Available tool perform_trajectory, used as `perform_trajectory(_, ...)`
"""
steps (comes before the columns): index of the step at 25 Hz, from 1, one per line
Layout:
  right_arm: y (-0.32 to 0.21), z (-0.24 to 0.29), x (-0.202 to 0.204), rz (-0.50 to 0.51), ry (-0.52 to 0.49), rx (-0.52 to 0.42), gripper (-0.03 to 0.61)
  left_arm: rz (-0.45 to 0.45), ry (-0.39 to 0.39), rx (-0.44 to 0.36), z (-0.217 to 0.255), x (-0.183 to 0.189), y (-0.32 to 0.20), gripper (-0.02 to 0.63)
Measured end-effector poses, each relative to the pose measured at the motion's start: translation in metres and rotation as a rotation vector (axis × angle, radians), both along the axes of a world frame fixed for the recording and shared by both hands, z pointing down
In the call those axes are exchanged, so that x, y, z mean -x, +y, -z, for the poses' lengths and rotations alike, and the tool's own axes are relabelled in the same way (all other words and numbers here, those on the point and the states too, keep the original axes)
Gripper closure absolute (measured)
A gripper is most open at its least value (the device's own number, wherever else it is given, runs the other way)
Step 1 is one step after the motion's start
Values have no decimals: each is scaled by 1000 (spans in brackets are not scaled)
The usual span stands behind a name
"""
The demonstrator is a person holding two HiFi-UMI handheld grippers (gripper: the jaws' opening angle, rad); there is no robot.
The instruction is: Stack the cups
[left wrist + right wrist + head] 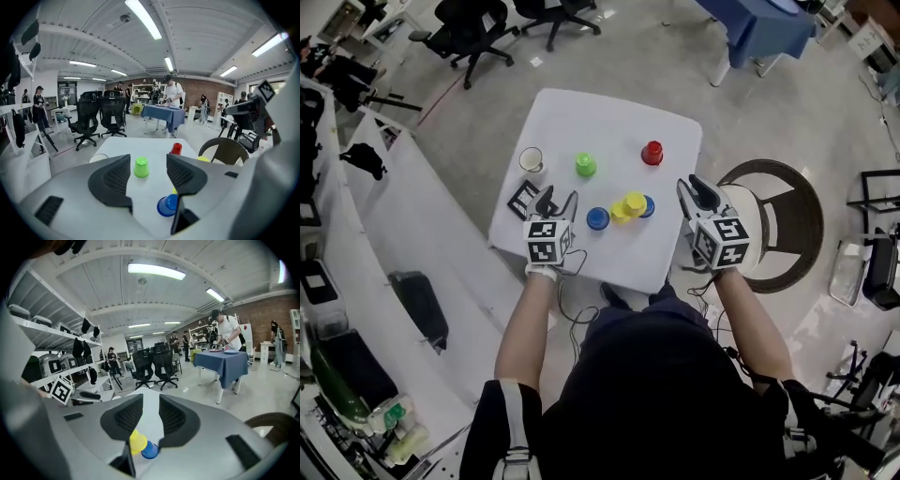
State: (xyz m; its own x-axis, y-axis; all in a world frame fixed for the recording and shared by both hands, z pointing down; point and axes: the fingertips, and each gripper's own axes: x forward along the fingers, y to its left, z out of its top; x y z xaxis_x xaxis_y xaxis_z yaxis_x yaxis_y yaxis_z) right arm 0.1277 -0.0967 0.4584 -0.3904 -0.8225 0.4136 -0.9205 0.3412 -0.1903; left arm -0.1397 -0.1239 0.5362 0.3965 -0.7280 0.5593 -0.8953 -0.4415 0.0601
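Upside-down cups stand on the white table: a green cup, a red cup, a blue cup, and yellow cups bunched against a second blue cup. A cream cup sits upright at the left. My left gripper hovers over the table's near left part, open and empty; its view frames the green cup between the jaws, with the blue cup lower right. My right gripper hangs off the table's right edge, its jaws apart by a narrow gap, empty; below them show a yellow cup and a blue cup.
A black-and-white marker card lies on the table near the left gripper. A round wicker chair stands right of the table. Office chairs and a blue-clothed table are farther off. Shelving runs along the left.
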Motion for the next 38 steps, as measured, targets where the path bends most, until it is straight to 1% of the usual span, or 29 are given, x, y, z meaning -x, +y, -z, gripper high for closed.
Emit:
perform_trajectory(2,2,-3,-6,-19,5,13,474,-27,-11,31,-18,0,-13,376)
perform_trajectory(4,5,-8,-11,-39,13,26,474,-58,-25,61,-36,-2,-26,367)
perform_trajectory(7,8,-13,-22,-74,30,45,474,-97,-47,99,-62,-6,-44,365)
perform_trajectory(11,15,-20,-38,-121,51,74,474,-148,-97,148,-98,-13,-65,365)
perform_trajectory(16,26,-28,-53,-175,75,107,474,-183,-134,195,-130,-20,-87,365)
perform_trajectory(21,38,-34,-59,-211,88,138,474,-176,-140,230,-150,-27,-99,365)
perform_trajectory(26,40,-39,-63,-229,88,153,476,-157,-191,263,-165,-31,-103,365)
perform_trajectory(29,40,-42,-63,-228,89,157,476,-140,-203,256,-171,-33,-109,365)
perform_trajectory(31,42,-45,-60,-226,89,162,476,-119,-198,250,-174,-31,-112,372)
perform_trajectory(32,43,-46,-59,-224,90,165,477,-108,-195,247,-174,-30,-114,397)
perform_trajectory(34,46,-50,-58,-220,91,172,480,-95,-200,232,-173,-29,-116,417)
perform_trajectory(38,47,-52,-60,-218,87,180,485,-103,-210,220,-167,-31,-110,425)
